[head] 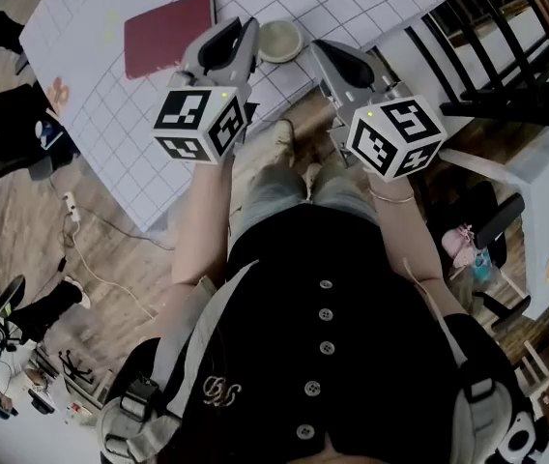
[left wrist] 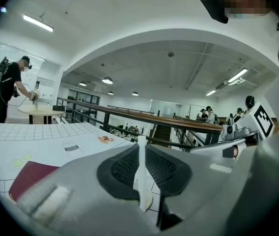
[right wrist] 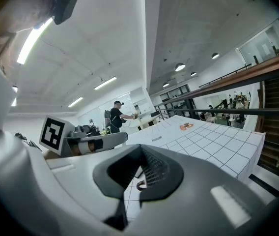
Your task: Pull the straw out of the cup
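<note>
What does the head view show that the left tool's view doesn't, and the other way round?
Only the head view shows the person's black buttoned top and the wooden floor. Only the left tool's view shows the white straw pinched in the left tool, plus the ceiling lights. Both show the dark red book, the gridded table and the right tool.

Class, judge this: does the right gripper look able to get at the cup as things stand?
Probably yes: the cup stands just beside the right gripper, with nothing between them, and its fingers hold nothing.
</note>
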`<state>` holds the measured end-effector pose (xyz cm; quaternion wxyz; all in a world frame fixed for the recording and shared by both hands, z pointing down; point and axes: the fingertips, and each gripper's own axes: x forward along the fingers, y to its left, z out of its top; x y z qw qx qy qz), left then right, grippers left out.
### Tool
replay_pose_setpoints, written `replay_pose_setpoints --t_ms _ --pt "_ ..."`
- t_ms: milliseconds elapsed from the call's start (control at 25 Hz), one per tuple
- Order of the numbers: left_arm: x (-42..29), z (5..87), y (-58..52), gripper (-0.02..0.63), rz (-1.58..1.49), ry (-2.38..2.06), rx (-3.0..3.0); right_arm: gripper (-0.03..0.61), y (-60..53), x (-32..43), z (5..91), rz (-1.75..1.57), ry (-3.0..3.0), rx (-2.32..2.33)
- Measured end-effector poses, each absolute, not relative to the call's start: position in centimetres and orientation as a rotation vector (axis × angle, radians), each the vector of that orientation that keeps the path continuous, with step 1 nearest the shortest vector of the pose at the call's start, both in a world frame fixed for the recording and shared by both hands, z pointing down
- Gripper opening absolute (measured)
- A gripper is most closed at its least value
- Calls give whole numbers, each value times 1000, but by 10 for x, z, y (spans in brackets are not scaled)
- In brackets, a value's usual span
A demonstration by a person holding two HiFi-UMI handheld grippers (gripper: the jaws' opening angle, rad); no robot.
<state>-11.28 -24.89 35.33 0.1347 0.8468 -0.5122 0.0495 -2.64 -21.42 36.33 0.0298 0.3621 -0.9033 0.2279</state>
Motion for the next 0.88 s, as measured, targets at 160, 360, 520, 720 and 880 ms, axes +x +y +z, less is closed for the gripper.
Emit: replay_pose_setpoints --t_ms 160,360,520,720,880 --pt "-116 327 -228 35 26 -1522 2461 -2 -203 -25 345 652 -2834 1084" --pt "-116 290 -198 35 -148 -1560 2504 -2 -188 -20 317 577 -2895 1037" --pt "-108 266 -169 35 -277 -1523 2553 -2 -173 -12 300 525 -2928 1006" --pt "-99 243 -136 35 -357 -1454 2629 -2 -156 -10 279 455 -2960 977" --pt "-91 231 -115 36 -449 -1403 2673 -2 -141 -7 265 410 -3001 935"
